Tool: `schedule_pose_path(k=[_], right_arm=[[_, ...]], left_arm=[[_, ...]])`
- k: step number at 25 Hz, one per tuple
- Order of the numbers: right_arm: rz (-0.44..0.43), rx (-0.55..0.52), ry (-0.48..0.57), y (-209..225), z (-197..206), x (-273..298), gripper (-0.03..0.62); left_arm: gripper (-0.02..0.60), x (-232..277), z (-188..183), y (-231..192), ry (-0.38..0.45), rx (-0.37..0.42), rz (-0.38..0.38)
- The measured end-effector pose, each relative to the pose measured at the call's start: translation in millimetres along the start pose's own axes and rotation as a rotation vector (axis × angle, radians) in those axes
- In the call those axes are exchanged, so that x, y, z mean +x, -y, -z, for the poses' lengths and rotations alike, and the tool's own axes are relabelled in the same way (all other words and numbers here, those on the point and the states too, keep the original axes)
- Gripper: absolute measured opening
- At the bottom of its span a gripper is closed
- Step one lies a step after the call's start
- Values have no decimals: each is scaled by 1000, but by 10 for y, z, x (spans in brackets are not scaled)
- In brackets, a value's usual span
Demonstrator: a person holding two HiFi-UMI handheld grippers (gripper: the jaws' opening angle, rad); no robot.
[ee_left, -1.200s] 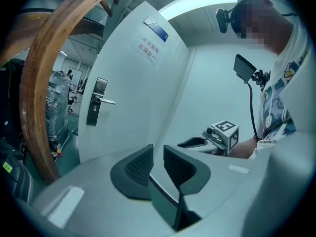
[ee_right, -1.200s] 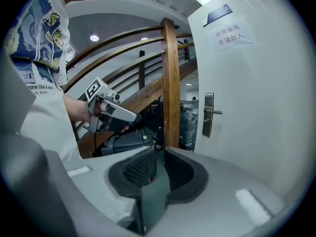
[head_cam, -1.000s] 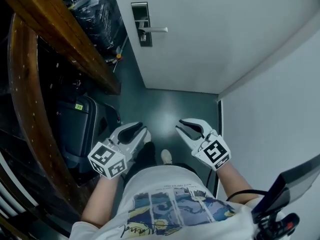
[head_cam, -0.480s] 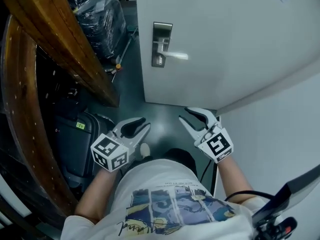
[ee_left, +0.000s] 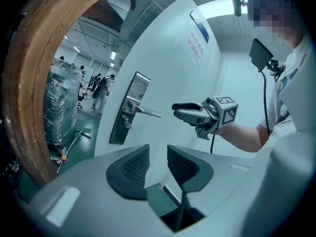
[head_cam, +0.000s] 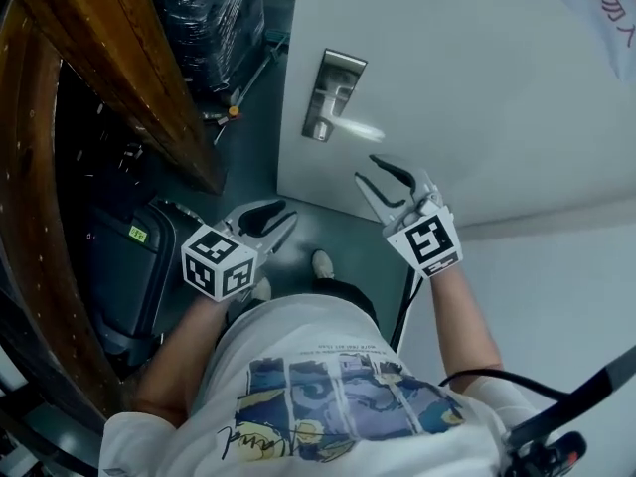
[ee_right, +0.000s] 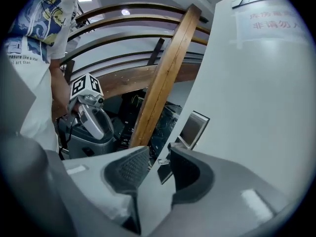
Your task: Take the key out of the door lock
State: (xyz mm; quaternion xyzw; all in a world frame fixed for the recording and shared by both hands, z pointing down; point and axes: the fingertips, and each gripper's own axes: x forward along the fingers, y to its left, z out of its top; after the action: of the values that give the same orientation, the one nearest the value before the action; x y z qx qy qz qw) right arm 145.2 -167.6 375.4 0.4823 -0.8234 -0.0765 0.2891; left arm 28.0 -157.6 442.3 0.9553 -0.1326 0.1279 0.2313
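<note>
A white door [head_cam: 477,87] carries a steel lock plate [head_cam: 333,95] with a lever handle [head_cam: 355,129]. A small fitting shows under the handle on the lock plate [ee_left: 127,113]; I cannot make out the key itself. My right gripper [head_cam: 369,173] hovers just below and right of the handle, not touching it. Its jaws are opening, and the right gripper [ee_right: 158,168] has nothing between them. My left gripper [head_cam: 285,216] hangs lower and further left over the floor. It is opening too, and the left gripper [ee_left: 158,163] is empty.
A curved wooden beam [head_cam: 119,58] runs along the left. A black suitcase [head_cam: 134,266] stands under it, and a plastic-wrapped stack [head_cam: 214,13] sits behind. A white wall [head_cam: 556,296] closes the right side. The person's feet stand on the dark green floor [head_cam: 328,232].
The view has closed in on the door. Both grippers have risen toward it, the right one up to the handle. Both pairs of jaws stand wider apart.
</note>
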Motion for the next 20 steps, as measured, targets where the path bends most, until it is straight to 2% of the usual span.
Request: schedule_pose_path(k=[7,13,18,20], right_arm=[[-132,-141,-8,408,121,481,146],[-242,-148,-17,434,365,832,152],[-327,-158,27,392,362,913,152],[-347,-170,43,366,352,907,122]], left_arm=[[133,405,-121,-274,77,-164,-86],[152,716,-151,-471,126,-281,-134],[168,898,-208,-623,207,-396,-156],[175,965,-222,-683,233,-437,-161]])
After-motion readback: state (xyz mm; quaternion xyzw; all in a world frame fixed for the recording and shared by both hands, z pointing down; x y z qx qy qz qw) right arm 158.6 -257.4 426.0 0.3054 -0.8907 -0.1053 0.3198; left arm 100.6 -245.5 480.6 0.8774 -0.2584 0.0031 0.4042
